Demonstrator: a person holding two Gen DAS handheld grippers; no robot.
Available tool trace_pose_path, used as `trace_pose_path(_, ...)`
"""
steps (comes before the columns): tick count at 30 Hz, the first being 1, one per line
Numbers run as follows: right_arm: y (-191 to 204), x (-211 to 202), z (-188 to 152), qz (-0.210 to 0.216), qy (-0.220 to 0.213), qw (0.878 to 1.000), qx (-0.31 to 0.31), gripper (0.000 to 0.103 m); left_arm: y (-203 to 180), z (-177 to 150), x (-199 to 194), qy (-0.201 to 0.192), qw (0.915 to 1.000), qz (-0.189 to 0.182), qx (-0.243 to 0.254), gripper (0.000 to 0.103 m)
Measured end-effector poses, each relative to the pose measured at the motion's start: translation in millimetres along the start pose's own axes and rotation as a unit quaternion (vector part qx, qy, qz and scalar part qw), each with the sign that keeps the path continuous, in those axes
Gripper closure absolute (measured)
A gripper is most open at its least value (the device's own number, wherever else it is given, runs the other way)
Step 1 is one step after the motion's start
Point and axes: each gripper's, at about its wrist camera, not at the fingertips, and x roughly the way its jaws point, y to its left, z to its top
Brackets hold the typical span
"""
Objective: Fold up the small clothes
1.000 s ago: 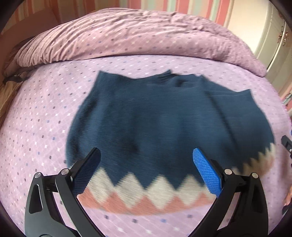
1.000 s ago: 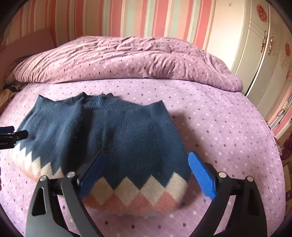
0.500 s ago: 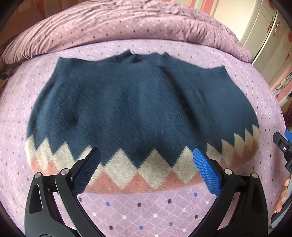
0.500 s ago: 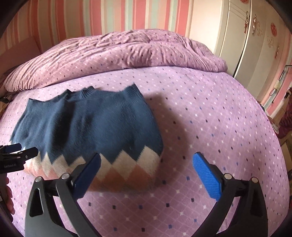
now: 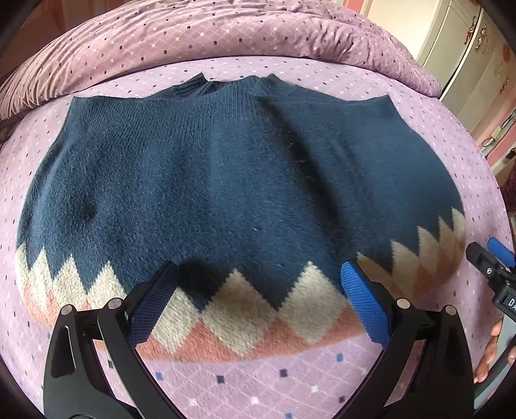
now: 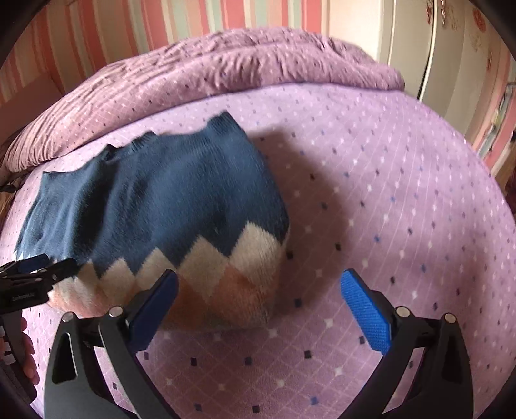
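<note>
A small navy knit sweater (image 5: pixel 225 174) with a cream and salmon zigzag hem lies flat on the purple bedspread (image 5: pixel 245 383), collar at the far side, sleeves folded in. My left gripper (image 5: pixel 258 299) is open and empty, just above the hem's middle. In the right wrist view the sweater (image 6: pixel 161 199) lies to the left. My right gripper (image 6: pixel 258 309) is open and empty, over the bedspread beside the sweater's right hem corner. The left gripper (image 6: pixel 35 274) shows at that view's left edge; the right gripper (image 5: pixel 493 261) shows at the left wrist view's right edge.
A rumpled purple duvet (image 5: pixel 225 29) is heaped along the far side of the bed; it also shows in the right wrist view (image 6: pixel 242 64). A white wardrobe (image 6: pixel 435 58) stands at the right, a striped wall (image 6: pixel 161 22) behind. Bare bedspread (image 6: pixel 387 193) lies right of the sweater.
Both grippers have stayed open. The left came closer over the hem. The right swung rightwards, so the sweater now sits left in its view.
</note>
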Motion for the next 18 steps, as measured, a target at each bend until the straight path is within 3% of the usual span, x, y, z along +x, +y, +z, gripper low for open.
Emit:
trace_pose_path(9,0.4,34.1,-20.2,0.062,0.047,0.995,0.061,0.002,-2.4,1.0,14.8,0.007,0.9997,0.016,0.017,0.003)
trace_pose_path(13,1.1,49.2,-29.1,0.121,0.077,0.982,0.125,0.006,-2.4,1.5,14.6,0.006,0.9997,0.016,0.019,0.003)
trace_pose_path(18,0.8,56.5,-30.6,0.130,0.065,0.973,0.181,0.006,-2.3,2.4,14.8,0.007,0.9997,0.015,0.018,0.003)
